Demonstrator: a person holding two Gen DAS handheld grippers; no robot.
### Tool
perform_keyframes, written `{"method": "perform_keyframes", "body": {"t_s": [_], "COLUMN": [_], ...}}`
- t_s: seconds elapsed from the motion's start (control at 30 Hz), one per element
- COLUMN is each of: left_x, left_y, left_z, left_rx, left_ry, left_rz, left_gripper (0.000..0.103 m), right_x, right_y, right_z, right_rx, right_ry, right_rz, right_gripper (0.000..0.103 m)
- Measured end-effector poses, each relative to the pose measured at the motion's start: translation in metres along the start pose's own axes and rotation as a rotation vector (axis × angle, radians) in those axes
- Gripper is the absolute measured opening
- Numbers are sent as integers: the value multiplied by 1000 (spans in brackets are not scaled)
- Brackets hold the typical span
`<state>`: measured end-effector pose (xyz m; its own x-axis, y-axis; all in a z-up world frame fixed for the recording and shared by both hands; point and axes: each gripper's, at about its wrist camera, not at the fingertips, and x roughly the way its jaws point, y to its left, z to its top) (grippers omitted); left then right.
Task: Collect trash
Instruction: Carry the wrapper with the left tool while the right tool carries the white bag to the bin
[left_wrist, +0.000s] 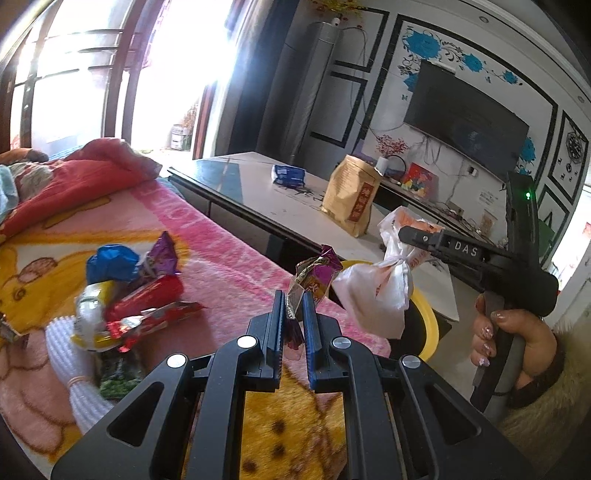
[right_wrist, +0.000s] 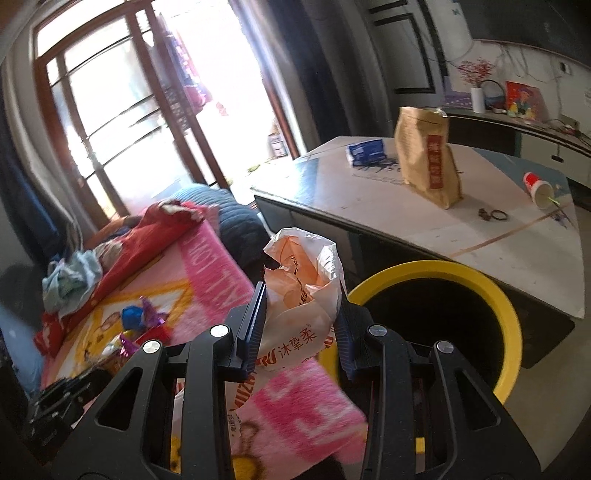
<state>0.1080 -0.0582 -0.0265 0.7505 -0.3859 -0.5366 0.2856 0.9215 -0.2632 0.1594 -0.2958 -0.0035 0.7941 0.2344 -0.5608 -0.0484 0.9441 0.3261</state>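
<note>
My left gripper (left_wrist: 293, 314) jaws pinch a purple wrapper (left_wrist: 314, 277), long axis upright; my right gripper (right_wrist: 301, 321) jaws clamp a white bag (right_wrist: 299, 314) (orange print "沐挚柔") beside the yellow bin (right_wrist: 509, 314).

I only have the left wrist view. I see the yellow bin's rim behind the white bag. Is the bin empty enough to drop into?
Observer: From the right wrist view, the yellow bin has a dark open mouth; how full it is, I cannot tell.
Operator: Anything on the table past the brown bag?
Observer: A red paper cup lies tipped on the table.
Operator: How is the right tool gripping?
Observer: The right tool pinches the white plastic bag between both pads.
</note>
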Motion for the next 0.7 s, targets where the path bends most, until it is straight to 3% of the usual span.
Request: {"method": "perform_keyframes", "body": {"t_s": [0.7], "left_x": [59], "left_y": [-49], "left_z": [2], "left_rx": [71], "left_ry": [68], "left_rz": [-79], "left_gripper": [10], "right_x": [-3], "right_y": [-78], "right_z": [10], "right_rx": [74], "right_ry": [-82], "right_rz": [-238], "right_gripper": [27]}}
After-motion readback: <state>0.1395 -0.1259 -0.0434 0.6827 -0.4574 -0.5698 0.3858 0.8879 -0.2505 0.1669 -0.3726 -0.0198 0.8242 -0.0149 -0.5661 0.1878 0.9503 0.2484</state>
